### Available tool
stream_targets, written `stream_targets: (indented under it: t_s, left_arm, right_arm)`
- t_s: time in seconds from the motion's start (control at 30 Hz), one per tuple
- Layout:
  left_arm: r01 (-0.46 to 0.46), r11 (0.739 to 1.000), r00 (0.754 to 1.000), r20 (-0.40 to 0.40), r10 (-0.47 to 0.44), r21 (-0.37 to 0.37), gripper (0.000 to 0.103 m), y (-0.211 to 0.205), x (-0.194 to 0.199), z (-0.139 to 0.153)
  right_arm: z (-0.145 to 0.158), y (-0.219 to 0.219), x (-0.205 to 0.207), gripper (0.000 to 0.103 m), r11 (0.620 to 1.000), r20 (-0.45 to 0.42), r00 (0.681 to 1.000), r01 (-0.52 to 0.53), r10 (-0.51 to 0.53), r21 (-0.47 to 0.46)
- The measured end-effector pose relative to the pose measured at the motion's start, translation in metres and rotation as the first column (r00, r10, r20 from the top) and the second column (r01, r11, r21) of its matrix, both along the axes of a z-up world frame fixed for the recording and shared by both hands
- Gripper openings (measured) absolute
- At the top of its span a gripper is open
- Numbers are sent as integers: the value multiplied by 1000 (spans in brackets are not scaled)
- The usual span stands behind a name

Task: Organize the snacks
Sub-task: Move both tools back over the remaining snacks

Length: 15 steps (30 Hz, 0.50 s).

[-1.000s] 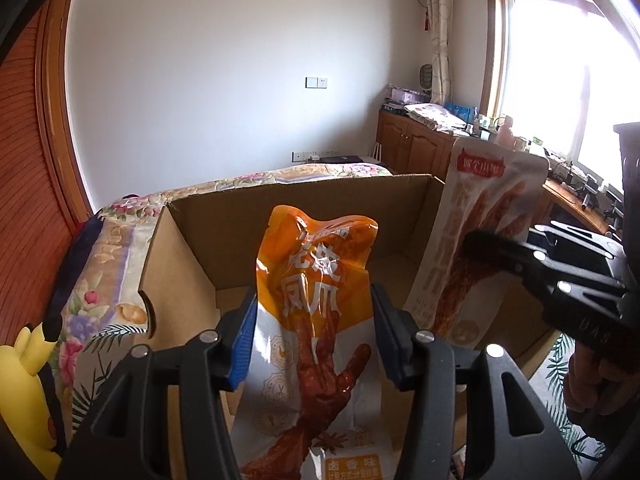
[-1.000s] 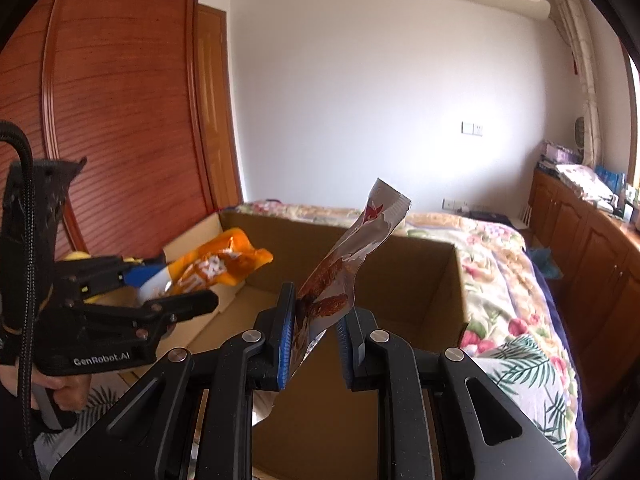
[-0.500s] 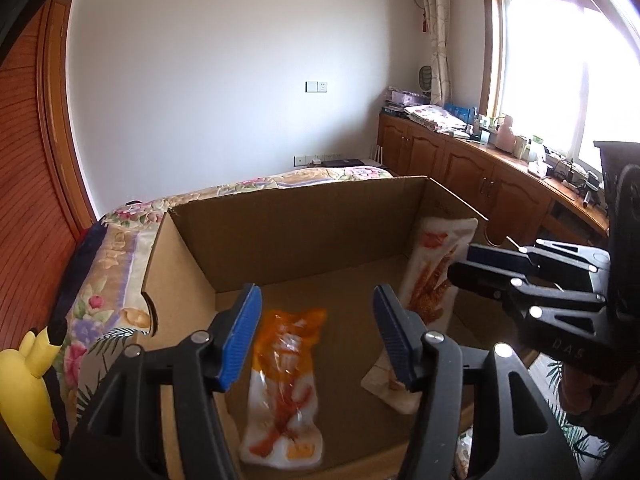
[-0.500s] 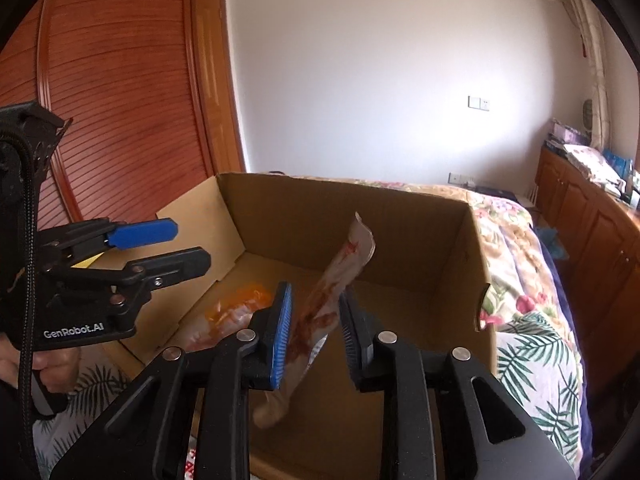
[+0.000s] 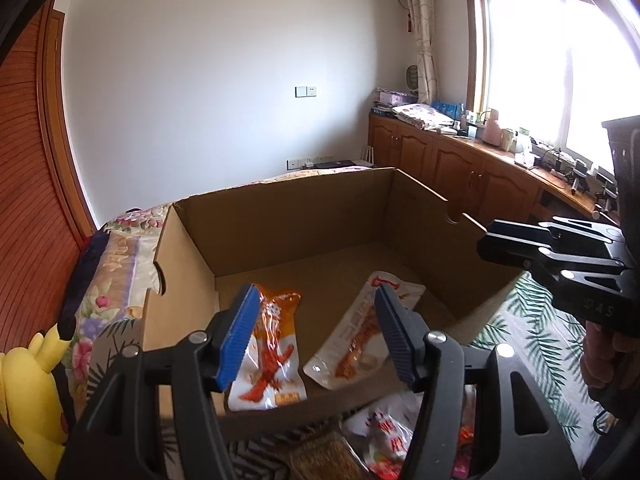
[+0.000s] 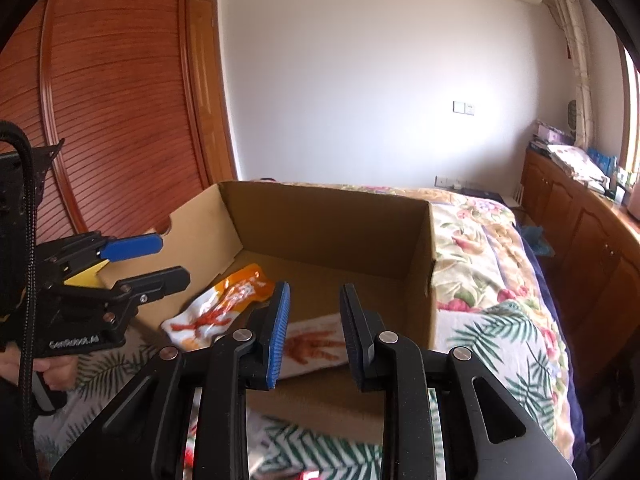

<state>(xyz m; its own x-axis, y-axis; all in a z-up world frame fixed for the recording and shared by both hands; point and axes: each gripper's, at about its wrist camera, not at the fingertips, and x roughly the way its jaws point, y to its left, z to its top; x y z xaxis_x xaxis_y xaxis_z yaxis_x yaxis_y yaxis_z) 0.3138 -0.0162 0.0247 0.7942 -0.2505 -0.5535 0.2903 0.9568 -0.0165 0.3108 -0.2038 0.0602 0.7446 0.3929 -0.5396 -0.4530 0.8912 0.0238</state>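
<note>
Left gripper (image 5: 312,336) jaws just opened wider, empty; right gripper (image 6: 314,336) parted, empty. Orange packet (image 5: 272,348) and white packet (image 5: 360,340) lie flat in cardboard box (image 5: 288,216), long axes near-to-far. Loose packets (image 5: 388,436) near me, under left gripper, likely next

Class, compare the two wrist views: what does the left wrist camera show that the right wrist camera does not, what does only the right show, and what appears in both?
Only the left wrist view shows the yellow plush toy, the bright window and more snack packets lying in front of the cardboard box. Only the right wrist view shows the wooden louvred doors. Both show the box on the floral bedspread, with the orange snack packet and the white snack packet lying flat inside, and each tool, left tool and right tool, with nothing between its pads.
</note>
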Motion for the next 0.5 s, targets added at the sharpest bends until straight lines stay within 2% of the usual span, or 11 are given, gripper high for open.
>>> stream_targets:
  t_s: [0.23,0.33,0.5]
  left_arm:
    - [13,1000,1000,5,-13,-2,65,1,-42,9]
    - [19,1000,1000,9,-19,4,72,0,-58,6]
    - [31,999,999,-23,-31,-12,72,-1,-83,-8]
  right_arm:
    - [-1,-18,-47,28,1000,-8,1000,10,-10,18]
    - [-12,-25,-62,29,1000,-30,999,21,-21,17]
    - [-39,-40,-79,31,998,-93,994,58,-56,17]
